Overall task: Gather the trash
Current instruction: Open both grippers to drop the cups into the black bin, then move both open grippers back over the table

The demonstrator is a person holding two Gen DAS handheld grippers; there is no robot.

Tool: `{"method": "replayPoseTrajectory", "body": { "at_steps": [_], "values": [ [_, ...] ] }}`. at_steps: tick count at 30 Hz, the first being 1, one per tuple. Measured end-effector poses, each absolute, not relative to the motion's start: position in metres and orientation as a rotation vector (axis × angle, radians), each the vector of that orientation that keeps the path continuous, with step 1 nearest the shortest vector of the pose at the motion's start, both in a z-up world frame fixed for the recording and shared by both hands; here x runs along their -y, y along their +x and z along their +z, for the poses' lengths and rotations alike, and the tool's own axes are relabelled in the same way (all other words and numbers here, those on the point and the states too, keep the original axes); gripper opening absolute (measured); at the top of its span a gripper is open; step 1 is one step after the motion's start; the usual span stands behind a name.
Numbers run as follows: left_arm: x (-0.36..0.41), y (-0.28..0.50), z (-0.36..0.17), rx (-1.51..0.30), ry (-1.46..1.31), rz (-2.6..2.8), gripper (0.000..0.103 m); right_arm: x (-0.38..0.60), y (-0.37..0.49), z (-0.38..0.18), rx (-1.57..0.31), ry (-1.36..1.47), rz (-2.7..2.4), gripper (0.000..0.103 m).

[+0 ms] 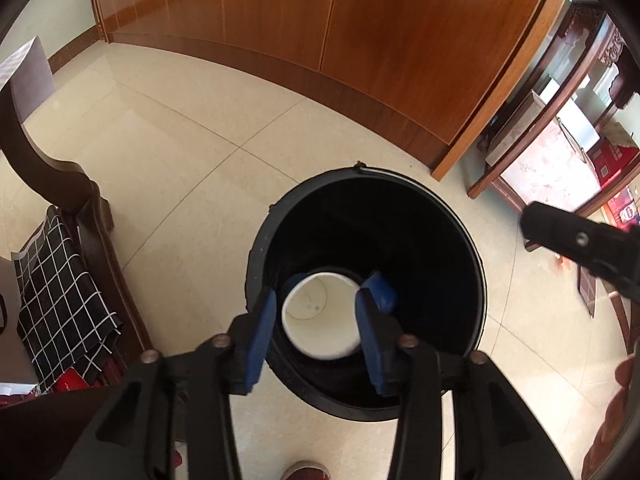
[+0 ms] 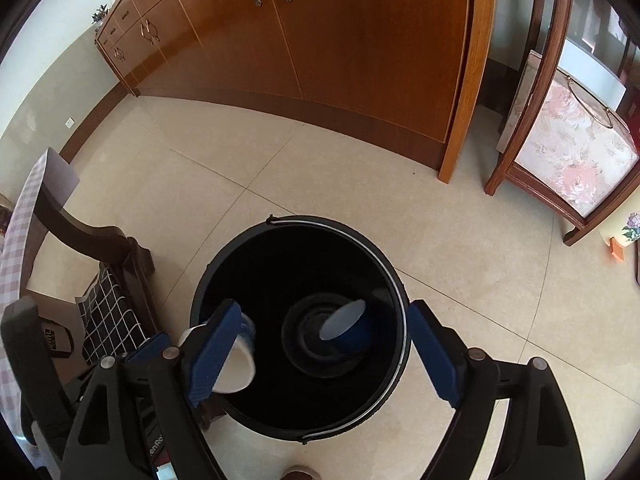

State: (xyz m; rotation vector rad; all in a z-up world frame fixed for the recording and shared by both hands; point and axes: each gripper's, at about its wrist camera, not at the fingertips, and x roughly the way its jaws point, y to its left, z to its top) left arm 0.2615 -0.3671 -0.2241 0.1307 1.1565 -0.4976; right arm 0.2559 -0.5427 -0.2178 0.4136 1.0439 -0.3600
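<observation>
Both tongs apart above black bucket: left tongs flanking white cup at lower centre, right tongs empty.

Black bucket stands upright on the tiled floor, wire handle folded down along the rim. White paper cup, mouth up and tilted, sits over the bucket's near-left rim. Blue cup lies tilted near the bottom, pale inside showing, empty.

Beige tiled floor, wooden cabinets
</observation>
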Motion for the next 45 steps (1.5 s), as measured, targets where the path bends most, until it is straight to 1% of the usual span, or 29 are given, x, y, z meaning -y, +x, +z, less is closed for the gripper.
{"method": "replayPoseTrajectory", "body": {
  "at_steps": [2, 4, 7, 9, 12, 16, 17, 18, 20, 21, 24, 29, 36, 45],
  "values": [
    [0.364, 0.261, -0.219, -1.155, 0.079, -0.512, 0.049, 0.543, 0.248, -0.209, -1.016, 0.423, -0.364, 0.086],
    [0.356, 0.264, -0.218, -1.13, 0.01, -0.541, 0.049, 0.543, 0.239, -0.199, -0.986, 0.435, -0.372, 0.086],
    [0.352, 0.262, -0.212, -1.095, -0.051, -0.555, 0.053, 0.542, 0.225, -0.186, -0.952, 0.447, -0.383, 0.086],
    [0.352, 0.262, -0.209, -1.126, -0.086, -0.574, 0.056, 0.541, 0.215, -0.178, -0.931, 0.456, -0.395, 0.086],
    [0.351, 0.263, -0.21, -1.212, -0.107, -0.614, 0.058, 0.538, 0.206, -0.171, -0.925, 0.449, -0.403, 0.086],
    [0.35, 0.252, -0.197, -1.206, -0.07, -0.635, 0.064, 0.532, 0.195, -0.159, -0.904, 0.444, -0.401, 0.086],
    [0.348, 0.249, -0.192, -1.206, -0.057, -0.619, 0.069, 0.53, 0.192, -0.156, -0.897, 0.441, -0.4, 0.086],
    [0.347, 0.246, -0.187, -1.201, -0.027, -0.578, 0.076, 0.528, 0.19, -0.152, -0.889, 0.441, -0.397, 0.086],
    [0.344, 0.239, -0.173, -1.153, 0.007, -0.501, 0.085, 0.523, 0.184, -0.143, -0.868, 0.43, -0.401, 0.086],
    [0.341, 0.234, -0.165, -1.115, 0.005, -0.501, 0.086, 0.52, 0.181, -0.138, -0.858, 0.423, -0.4, 0.086],
    [0.329, 0.217, -0.134, -0.981, 0.028, -0.494, 0.089, 0.512, 0.172, -0.124, -0.833, 0.411, -0.394, 0.086],
    [0.303, 0.203, -0.098, -0.917, 0.094, -0.527, 0.089, 0.487, 0.163, -0.098, -0.791, 0.364, -0.359, 0.086],
    [0.196, 0.207, -0.065, -0.849, -0.028, -0.342, 0.089, 0.42, 0.172, -0.068, -0.75, 0.293, -0.212, 0.086],
    [0.081, 0.199, -0.042, -0.752, -0.069, -0.114, 0.089, 0.322, 0.197, -0.048, -0.731, 0.222, -0.003, 0.086]
  ]
}}
